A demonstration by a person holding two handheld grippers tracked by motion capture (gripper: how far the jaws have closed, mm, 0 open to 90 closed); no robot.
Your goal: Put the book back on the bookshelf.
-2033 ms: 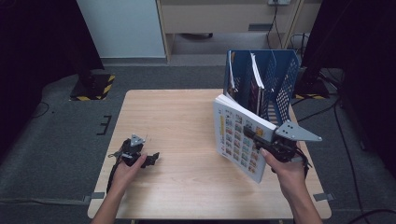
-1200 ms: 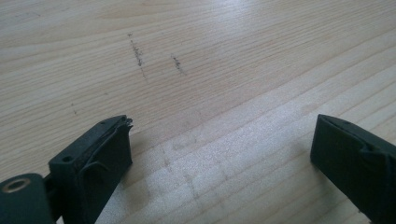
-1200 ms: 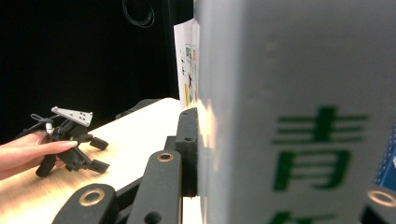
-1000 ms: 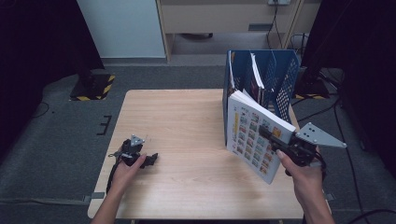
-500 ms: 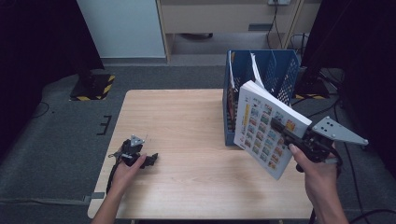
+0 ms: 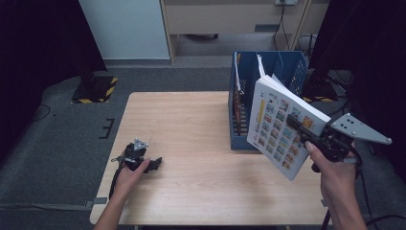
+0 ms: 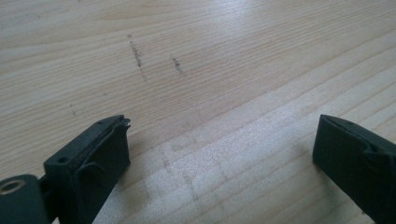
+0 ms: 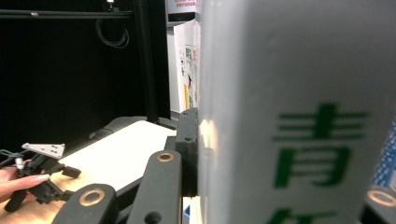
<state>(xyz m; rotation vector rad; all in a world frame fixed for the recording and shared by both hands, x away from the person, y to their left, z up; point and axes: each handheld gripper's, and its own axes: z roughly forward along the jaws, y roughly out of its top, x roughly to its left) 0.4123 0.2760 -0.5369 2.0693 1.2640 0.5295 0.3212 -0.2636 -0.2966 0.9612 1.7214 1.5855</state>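
Observation:
A thick white book [image 6: 280, 128] with a grid of small colour pictures on its cover hangs tilted in the air in front of the blue file basket [image 6: 293, 66]. My right gripper [image 6: 296, 126] is shut on the book's right edge, and a hand holds it over the table's right side. In the right gripper view the book's spine [image 8: 299, 116] with green characters stands close up, and one black finger [image 8: 187, 149] presses on it. My left gripper [image 6: 152, 165] rests on the wooden table [image 6: 191, 124] at the front left, jaws open on bare wood [image 7: 219, 135].
The basket stands at the table's back right and holds several upright books and papers [image 6: 238, 91]. A black and yellow striped base [image 6: 98, 90] lies on the dark floor beyond the table's left corner. A pale cabinet stands behind.
My right gripper has carried the book up and to the right, from the table's middle right to in front of the basket. The left gripper has stayed put.

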